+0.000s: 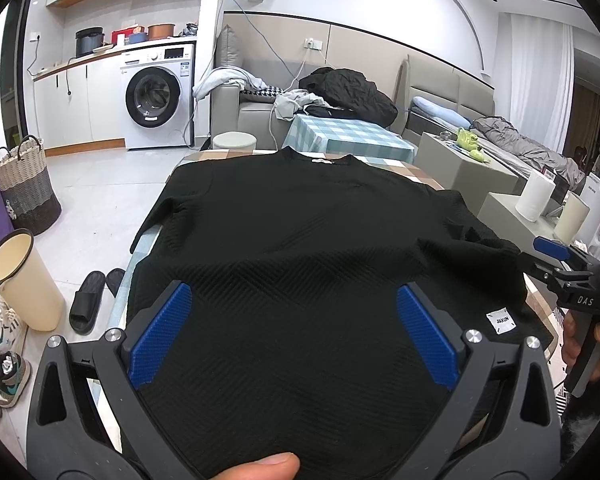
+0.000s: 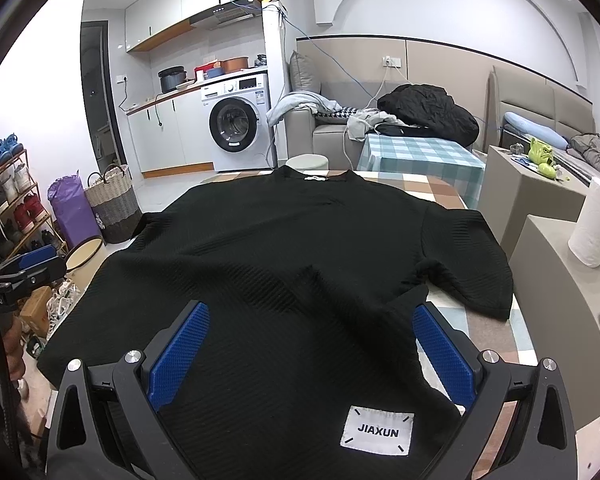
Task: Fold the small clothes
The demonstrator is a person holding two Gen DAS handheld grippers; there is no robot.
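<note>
Blue-padded fingers of the left gripper [image 1: 294,334] sit spread wide over the hem of the black knit top [image 1: 300,240], pinching nothing. Same story with the right gripper [image 2: 310,354], jaws apart right by the white JIAXUN label [image 2: 377,430]. The top lies flat across the checkered table [image 2: 448,194], neckline at the far edge, label at the near hem, one sleeve draped off the table's left side. My guess at the risk: that ribbed fabric is thick and already rippled just beyond the label, so a shallow pinch could grab only one layer — fold comes out crooked.
</note>
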